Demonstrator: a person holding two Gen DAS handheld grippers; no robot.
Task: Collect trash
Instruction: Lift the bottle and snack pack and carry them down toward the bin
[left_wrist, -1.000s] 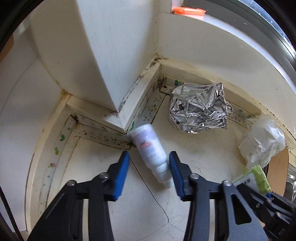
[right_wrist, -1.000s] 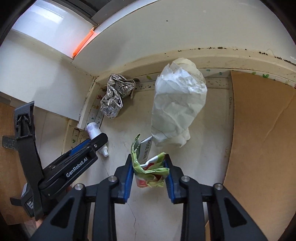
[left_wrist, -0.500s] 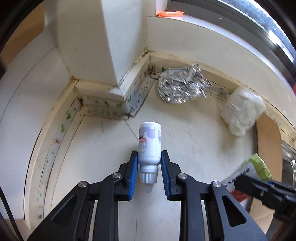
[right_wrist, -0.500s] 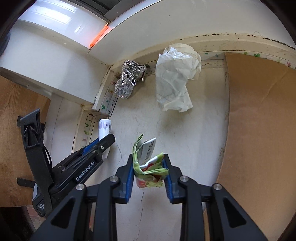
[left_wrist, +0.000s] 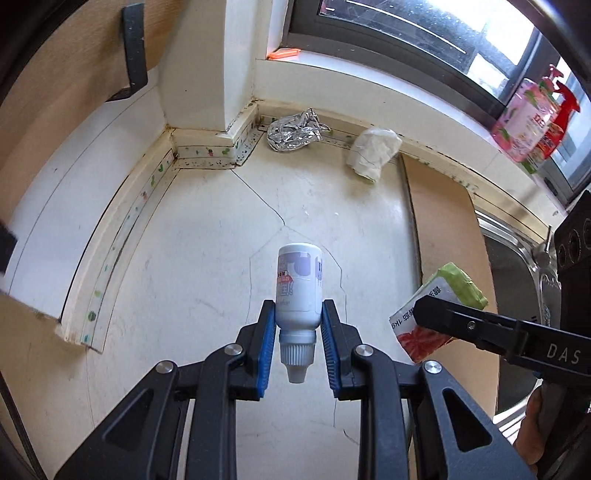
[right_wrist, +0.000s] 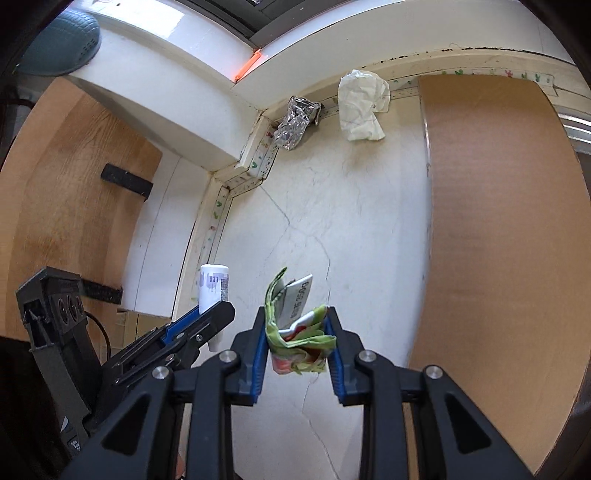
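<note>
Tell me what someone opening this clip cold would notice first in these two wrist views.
Probably the small white plastic bottle clamped between the left gripper's blue pads, cap toward the camera, and the crumpled green and red wrapper pinched in the right gripper. Behind them, on the cracked white counter, a crumpled silver foil ball and a crumpled white paper wad lie against the back edge under the window.

A cracked white bench is seen, edged by a speckled trim strip. A brown cardboard sheet is laid flat on its right part. A pink pump bottle is stood on the window ledge, and a steel sink is glimpsed beyond the cardboard.
</note>
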